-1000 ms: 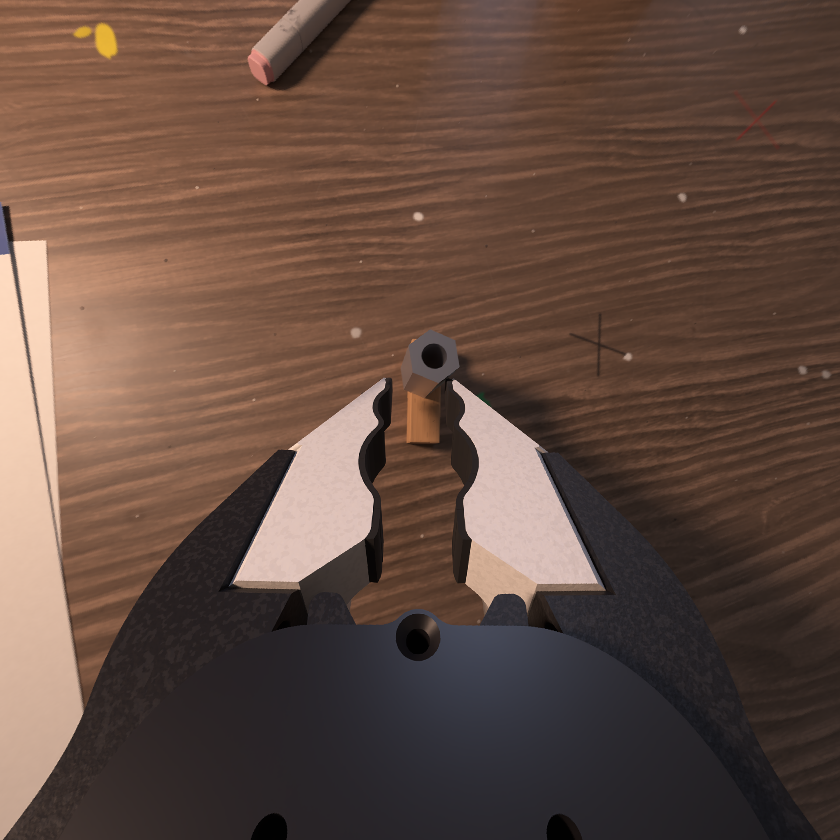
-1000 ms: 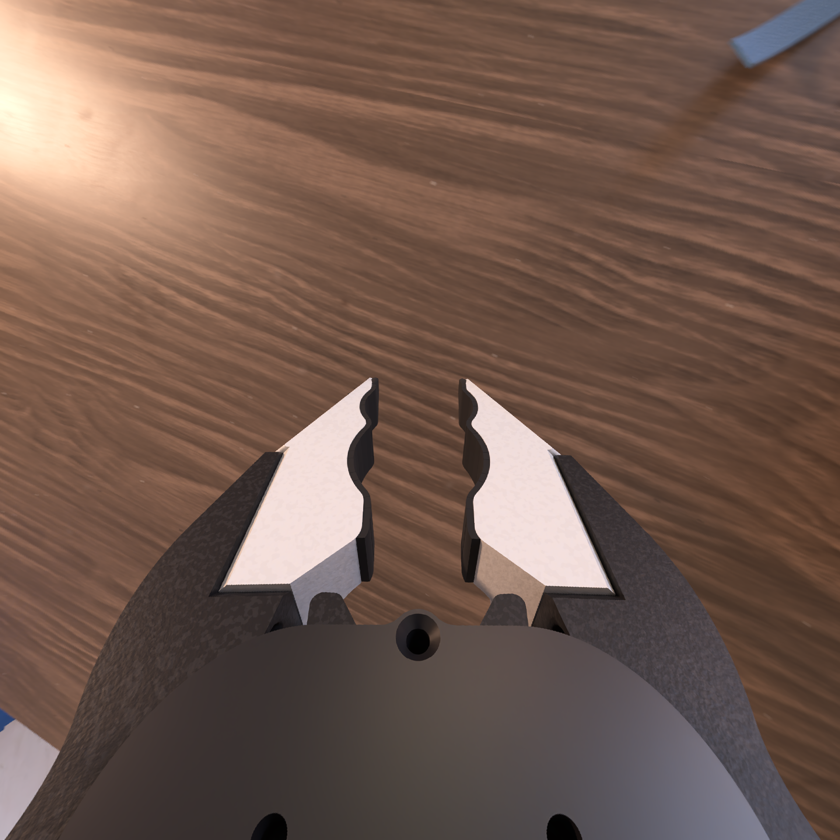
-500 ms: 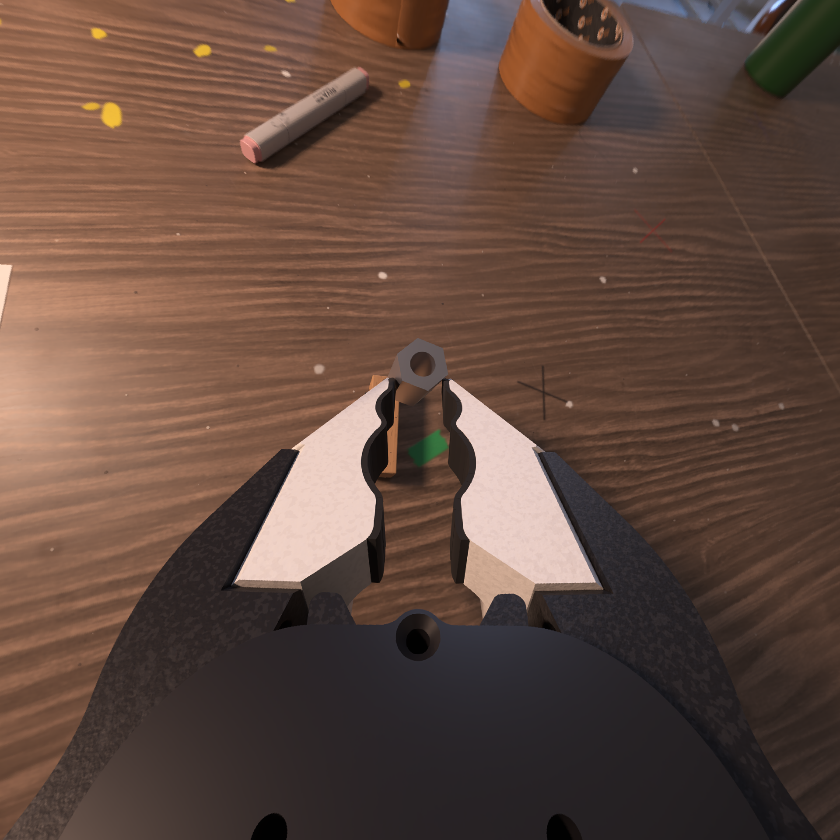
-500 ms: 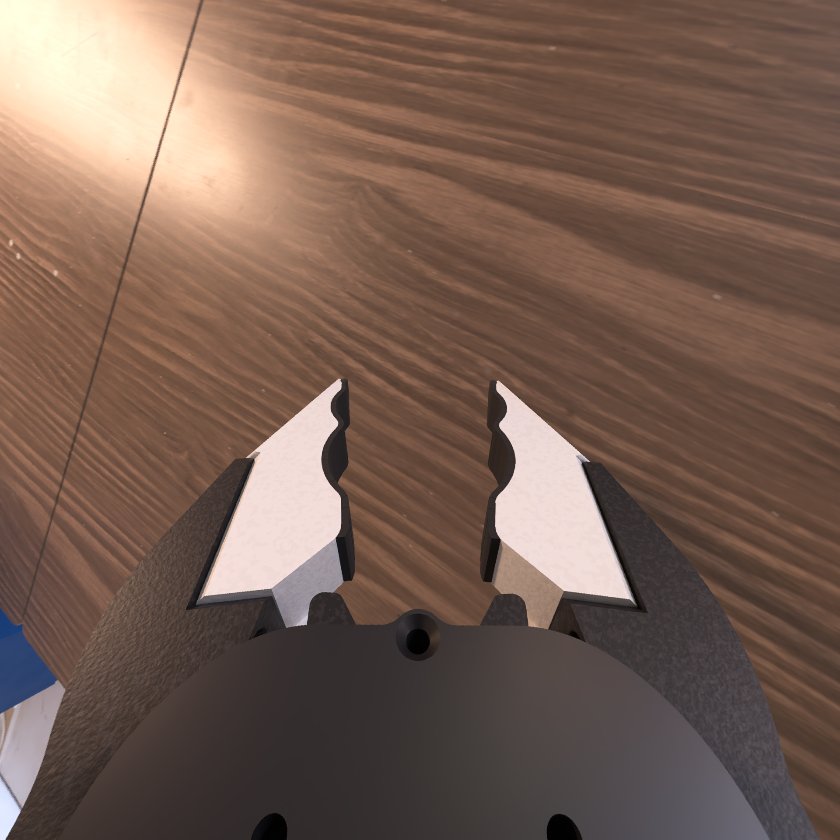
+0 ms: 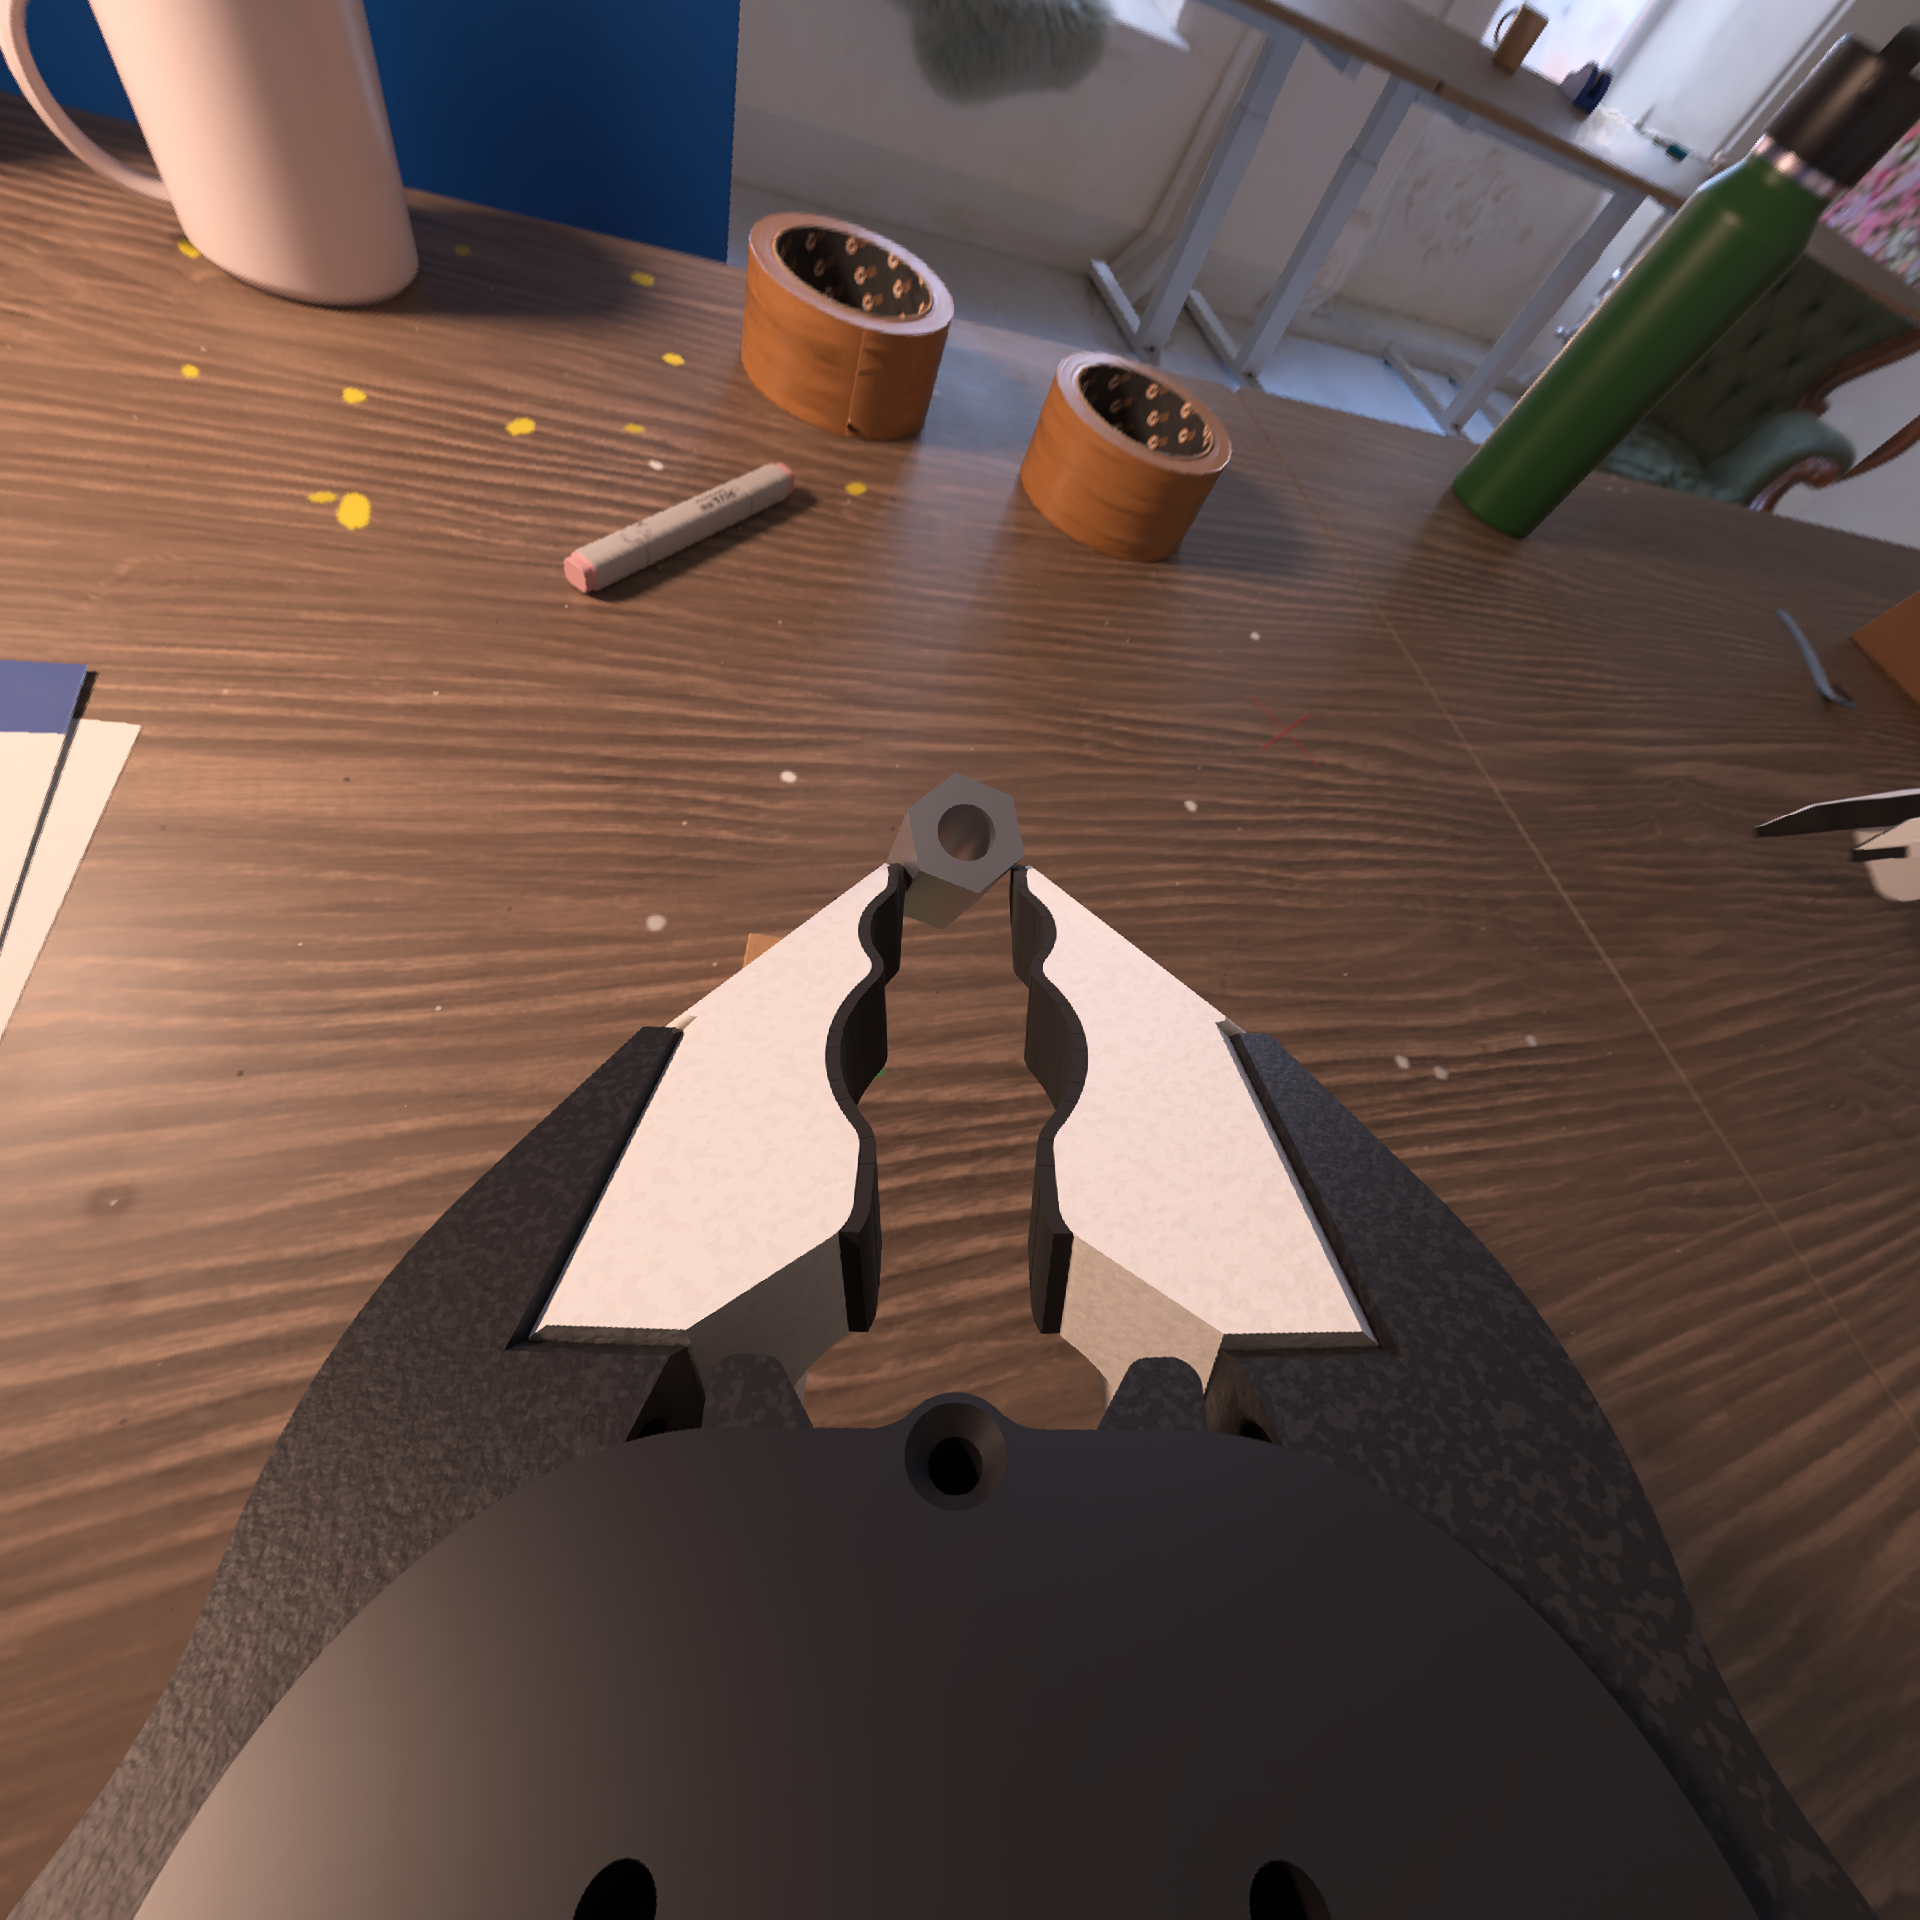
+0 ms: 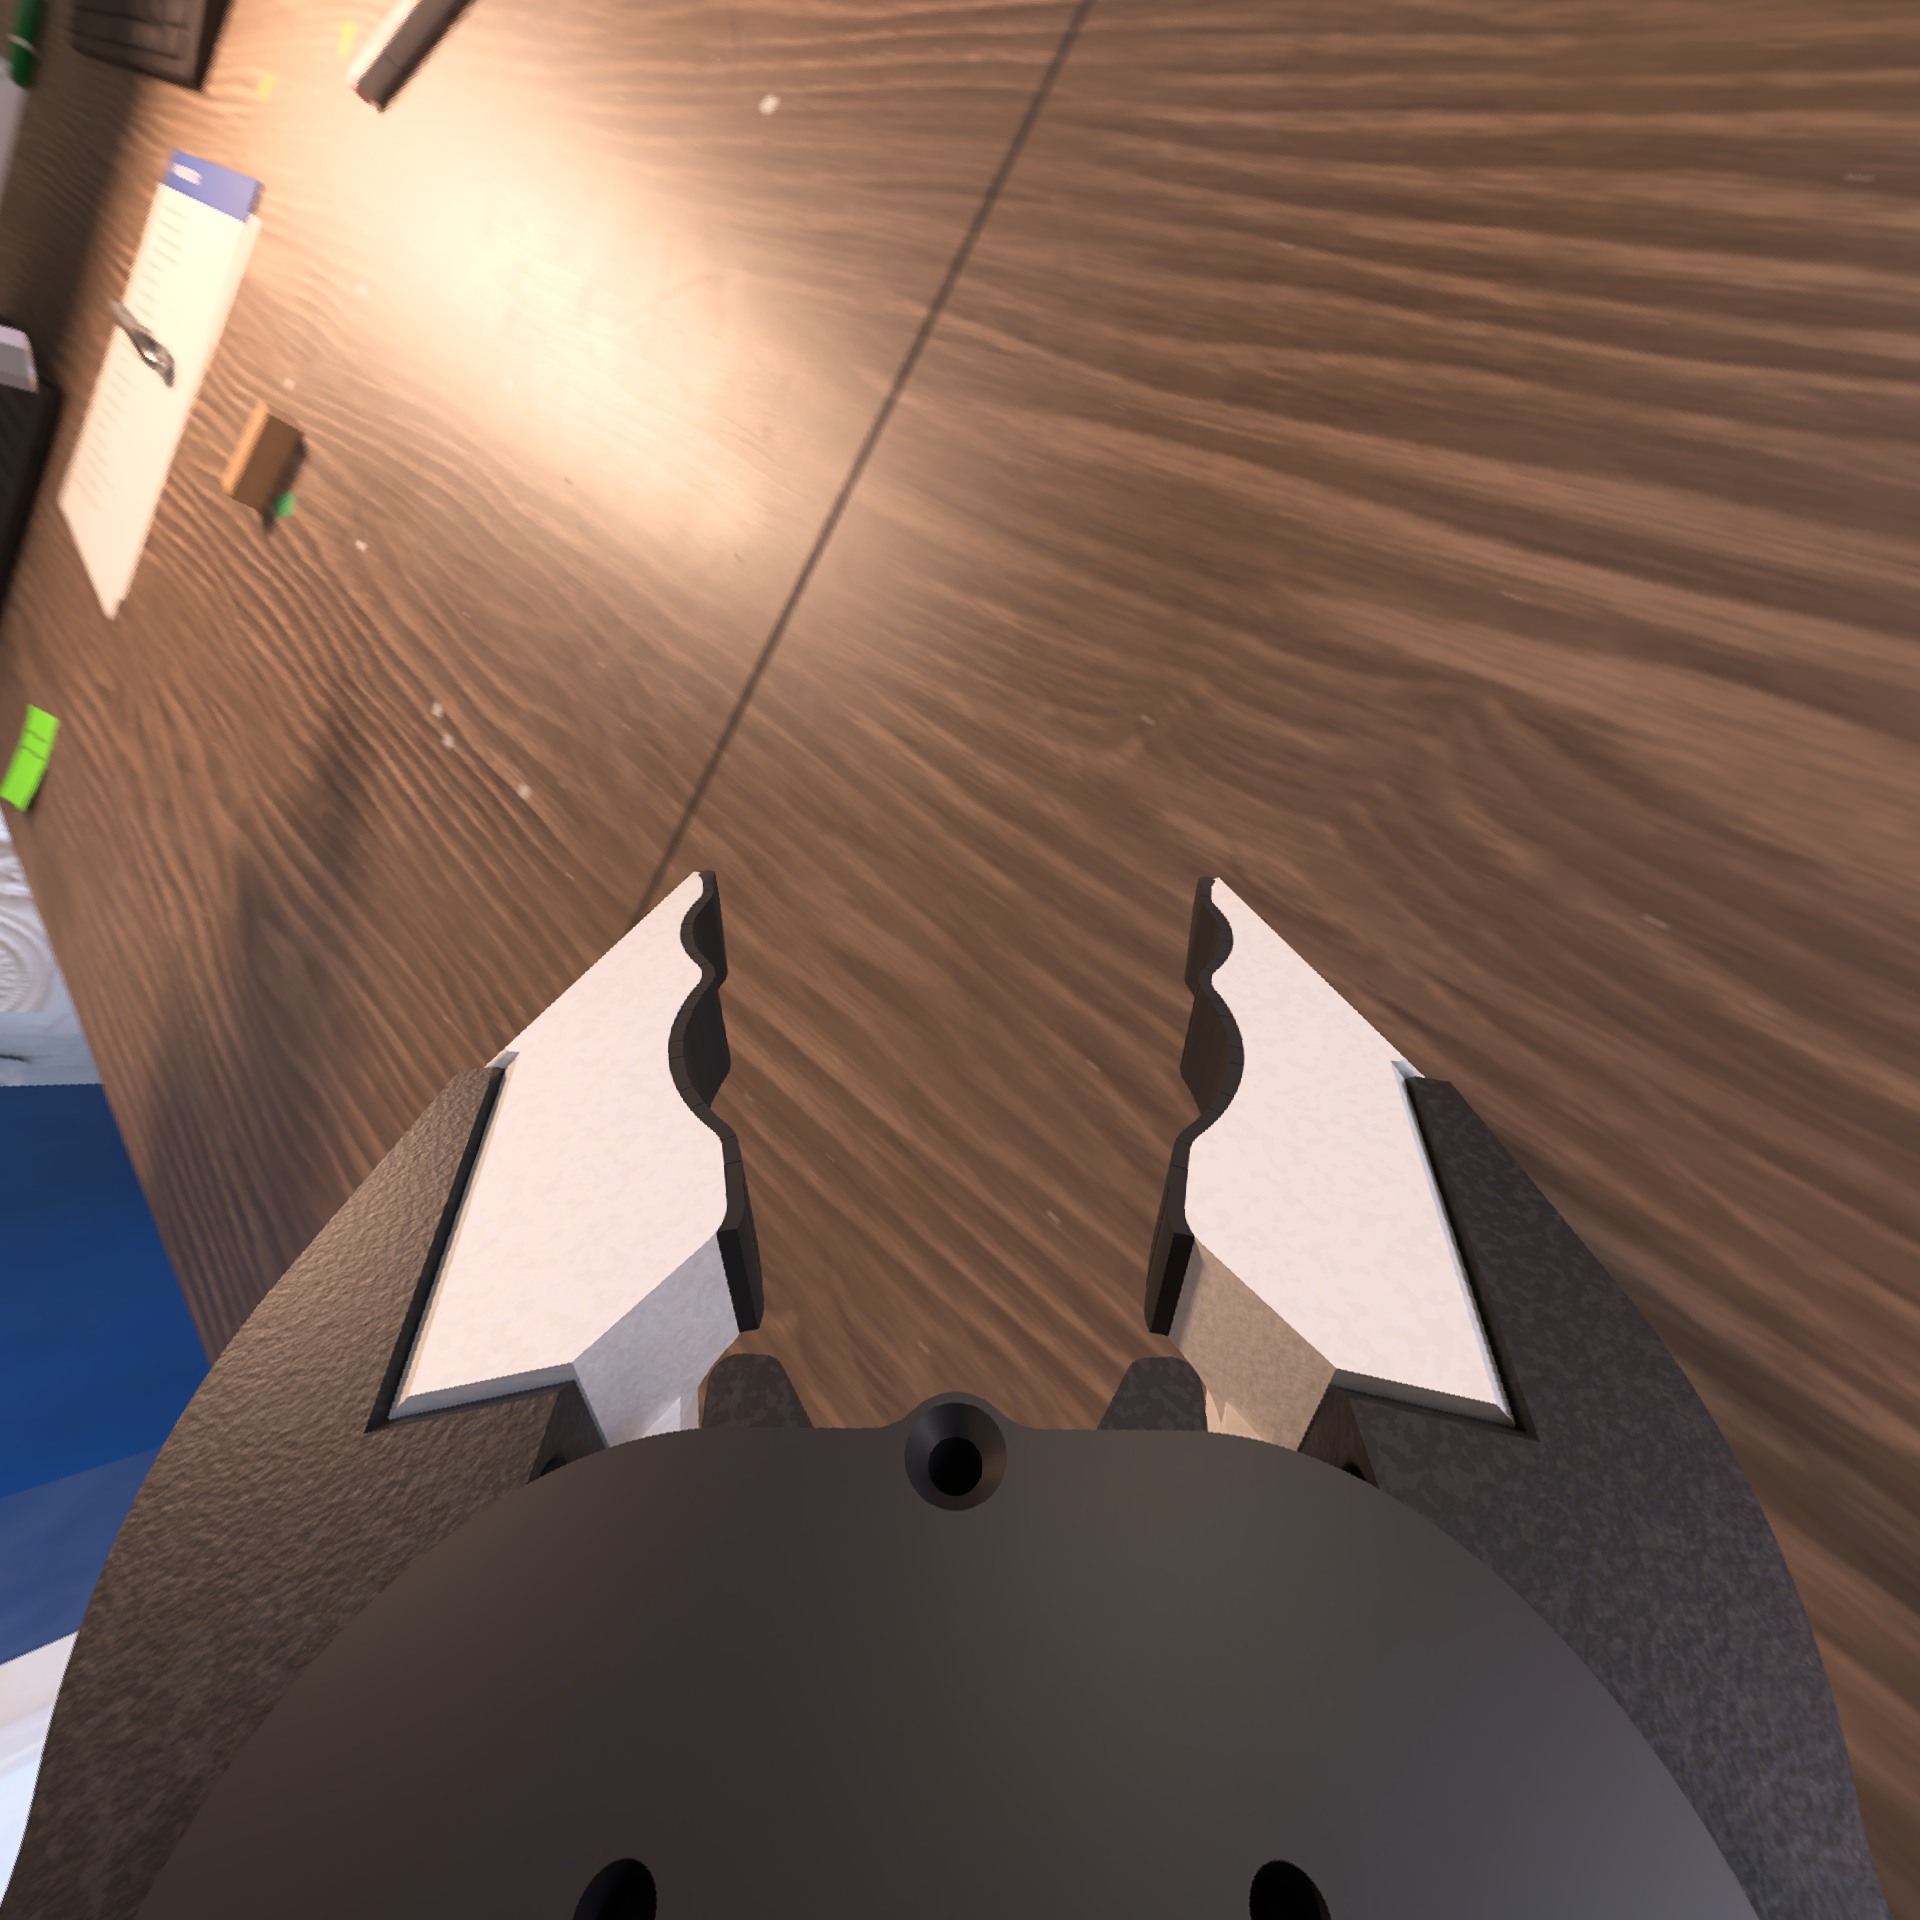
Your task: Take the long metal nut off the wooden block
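My left gripper [image 5: 956, 878] is shut on the long grey hex nut [image 5: 961, 857], pinching it at the fingertips with its bore facing the camera, above the table. Only a corner of the wooden block [image 5: 762, 948] peeks out past my left finger; the rest is hidden. In the right wrist view the block [image 6: 262, 457] stands alone far off at the left, with a small green piece [image 6: 281, 506] beside it. My right gripper [image 6: 954, 883] is wide open and empty over bare table; it also shows at the right edge of the left wrist view [image 5: 1860, 842].
Beyond the nut lie a grey marker [image 5: 681, 525], two brown tape rolls [image 5: 847, 322] [image 5: 1127, 452], a pink mug [image 5: 281, 156] and a green bottle [image 5: 1642, 322]. White paper [image 5: 52, 810] lies at the left edge. A green note [image 6: 29, 753] sits near the table edge.
My left gripper has lifted the nut off the block and tilted up; the block has slipped under the left finger. My right gripper has opened wider and swung round.
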